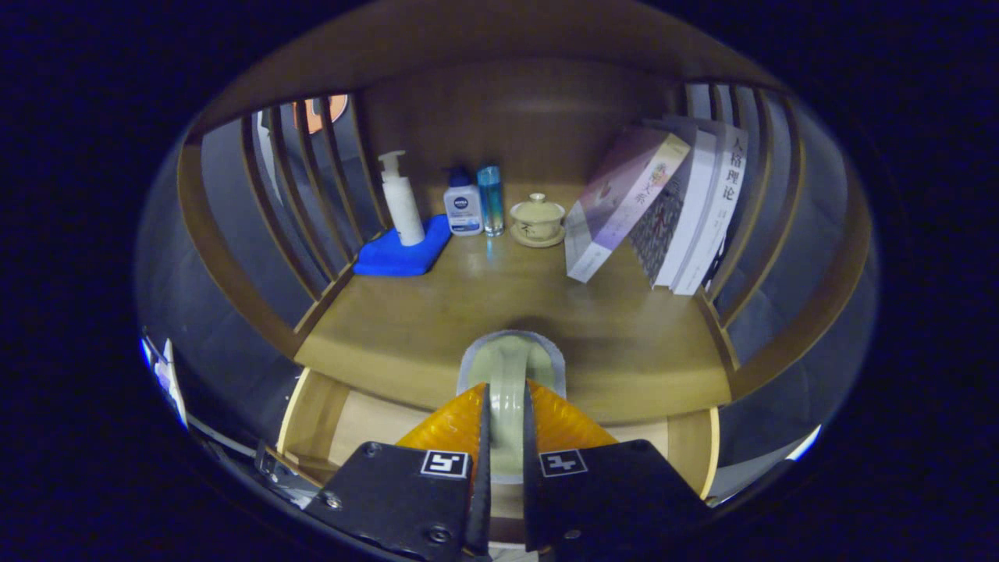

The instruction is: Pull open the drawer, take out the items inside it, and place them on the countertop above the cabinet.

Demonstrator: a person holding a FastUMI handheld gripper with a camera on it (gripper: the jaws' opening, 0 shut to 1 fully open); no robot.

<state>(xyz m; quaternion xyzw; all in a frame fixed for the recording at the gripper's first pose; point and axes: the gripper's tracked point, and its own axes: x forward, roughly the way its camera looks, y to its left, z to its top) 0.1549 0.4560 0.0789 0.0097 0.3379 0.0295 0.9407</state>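
One item, pale green cup, pinched edge-on between my jaws, nearly closed, held over bench front edge above open drawer. Risk: thin-rim grip (glazed, likely slick) slipping; early release drops it back into drawer.

- Gripper fingers clamp a pale green dish, its far rim hanging over the countertop's front edge.
- Just ahead, bare wood: open room across the middle and front.
- At the back, a pump bottle on a blue cloth, two small bottles and a lidded cup line the wall.
- Leaning books crowd the back right.
- Slatted sides fence both flanks.
- Open drawer gapes below the fingers.
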